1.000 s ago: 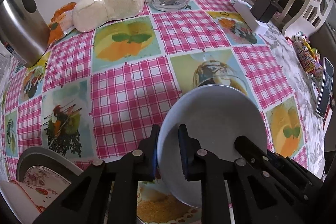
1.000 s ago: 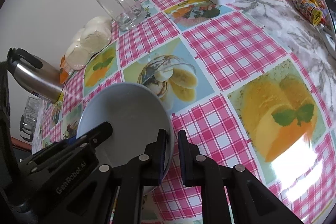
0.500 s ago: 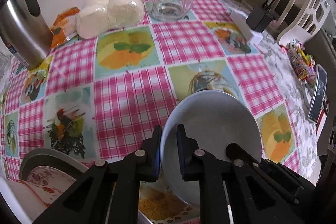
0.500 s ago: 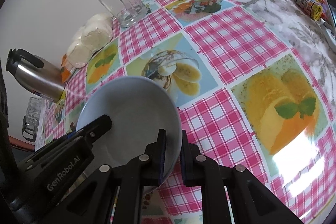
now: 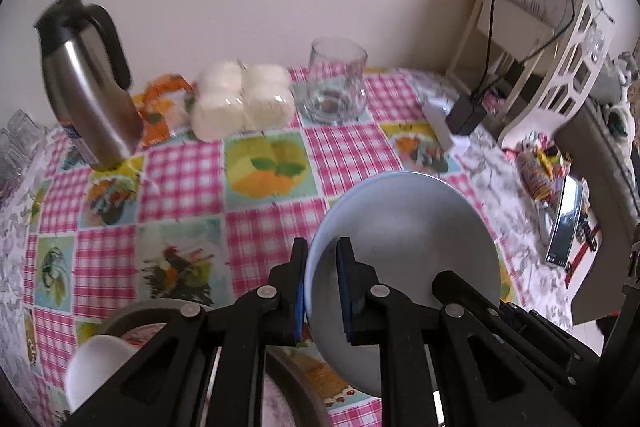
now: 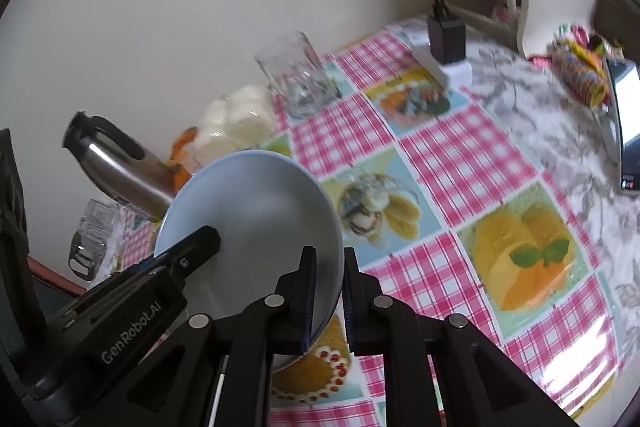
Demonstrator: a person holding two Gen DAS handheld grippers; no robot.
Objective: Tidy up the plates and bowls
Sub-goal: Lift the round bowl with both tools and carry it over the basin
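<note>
A pale blue bowl (image 5: 404,247) is held up off the table by both grippers. My left gripper (image 5: 322,287) is shut on its left rim. My right gripper (image 6: 328,291) is shut on its right rim; the bowl also shows in the right wrist view (image 6: 256,223). Below the left gripper, a grey plate (image 5: 132,311) with a floral middle holds a white cup (image 5: 96,363) lying on its side, partly hidden by the gripper.
On the pink checked tablecloth (image 5: 184,179) stand a steel thermos jug (image 5: 88,95), wrapped white buns (image 5: 244,103), a glass mug (image 5: 336,87), a power strip with adapter (image 5: 452,119), candy and a phone (image 5: 564,223). A white chair (image 5: 560,75) stands at the right.
Both grippers have lifted the blue bowl higher above the table and tilted up, so more of the wall and far objects show. Their grip has not changed.
</note>
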